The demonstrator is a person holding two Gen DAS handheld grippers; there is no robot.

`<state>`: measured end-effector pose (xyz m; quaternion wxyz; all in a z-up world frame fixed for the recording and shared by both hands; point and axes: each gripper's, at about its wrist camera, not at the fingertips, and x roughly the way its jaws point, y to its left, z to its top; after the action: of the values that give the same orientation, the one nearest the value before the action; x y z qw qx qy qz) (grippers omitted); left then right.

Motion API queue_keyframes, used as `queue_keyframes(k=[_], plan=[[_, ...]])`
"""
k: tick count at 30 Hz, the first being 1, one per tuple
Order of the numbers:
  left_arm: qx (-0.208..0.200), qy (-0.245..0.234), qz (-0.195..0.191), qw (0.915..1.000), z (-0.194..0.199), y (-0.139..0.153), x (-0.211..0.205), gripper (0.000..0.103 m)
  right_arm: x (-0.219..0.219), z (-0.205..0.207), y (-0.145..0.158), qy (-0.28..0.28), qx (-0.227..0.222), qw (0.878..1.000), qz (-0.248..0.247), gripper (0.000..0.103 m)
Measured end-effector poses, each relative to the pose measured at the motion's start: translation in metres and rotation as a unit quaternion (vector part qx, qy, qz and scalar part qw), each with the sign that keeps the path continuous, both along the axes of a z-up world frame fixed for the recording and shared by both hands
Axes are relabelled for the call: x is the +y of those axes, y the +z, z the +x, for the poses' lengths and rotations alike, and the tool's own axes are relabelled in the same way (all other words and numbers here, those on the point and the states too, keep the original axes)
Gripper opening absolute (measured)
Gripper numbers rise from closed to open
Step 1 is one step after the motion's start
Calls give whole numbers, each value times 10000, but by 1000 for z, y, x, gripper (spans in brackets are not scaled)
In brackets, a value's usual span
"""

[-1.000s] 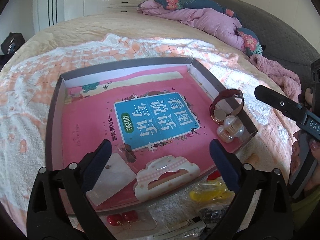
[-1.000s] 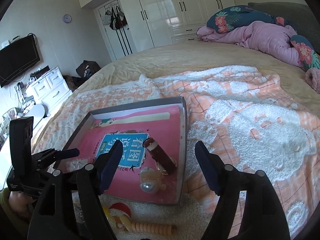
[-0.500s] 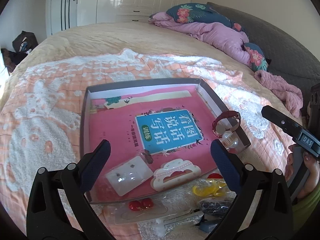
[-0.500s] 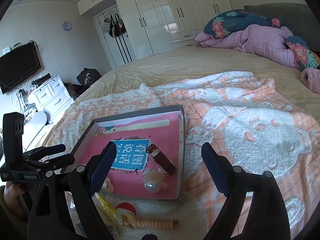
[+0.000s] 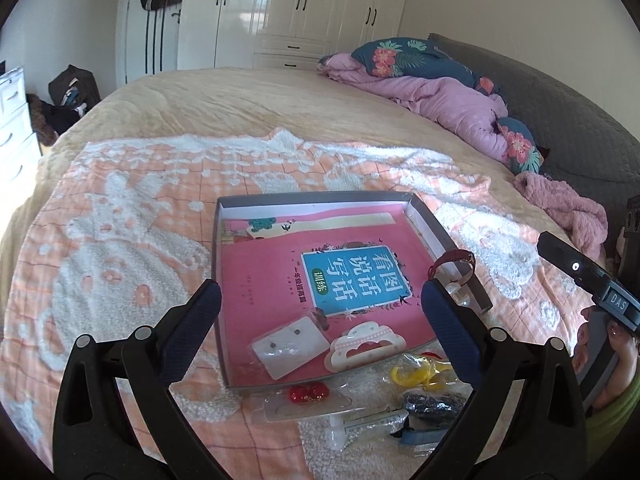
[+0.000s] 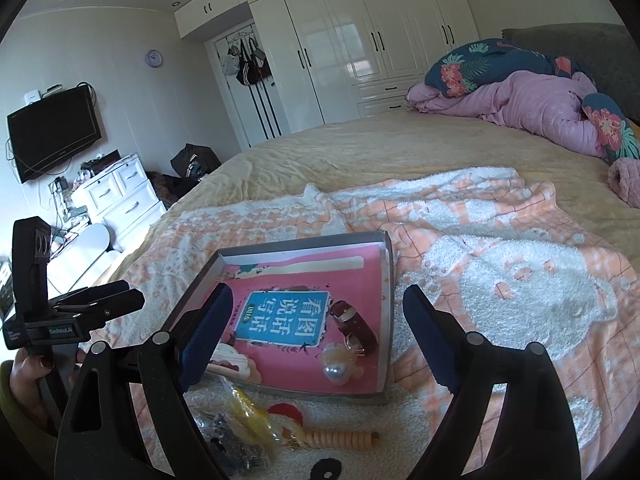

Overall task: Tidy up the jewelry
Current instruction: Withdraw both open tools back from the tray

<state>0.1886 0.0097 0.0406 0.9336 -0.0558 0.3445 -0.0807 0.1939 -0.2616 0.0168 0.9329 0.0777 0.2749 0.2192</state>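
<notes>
A white wardrobe (image 6: 372, 36) lines the far wall, bags (image 6: 248, 62) hanging at its left end. A television (image 6: 52, 130) is mounted above a white dresser (image 6: 116, 196). On the bed (image 5: 256, 104), a pink quilt (image 5: 436, 100) lies rumpled beside floral pillows (image 5: 416, 58).

The right gripper (image 6: 316, 322) hangs above a bed, its blue-padded jaws spread wide with nothing between them, having just been opening. Between the fingers lies a shallow grey tray (image 6: 386, 280) lined with a pink book (image 6: 304, 296). On it, nearer the right finger, rest a brown-strapped watch (image 6: 354, 326) and a pearl hair clip (image 6: 340, 368); a white claw clip (image 6: 236, 364) peeks from behind the left finger. Below the tray lie a yellow packet (image 6: 250, 410) and an orange coil hair tie (image 6: 344, 438). Beyond the left finger, the left gripper (image 6: 100, 304) shows.
</notes>
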Motion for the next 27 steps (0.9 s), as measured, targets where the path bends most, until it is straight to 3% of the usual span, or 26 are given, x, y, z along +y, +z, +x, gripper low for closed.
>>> queue_keyframes(k=[27], plan=[[-341,113,-101,9993,-64,31,-1,94,2,-55,23,394,-235,9989,-132,86]])
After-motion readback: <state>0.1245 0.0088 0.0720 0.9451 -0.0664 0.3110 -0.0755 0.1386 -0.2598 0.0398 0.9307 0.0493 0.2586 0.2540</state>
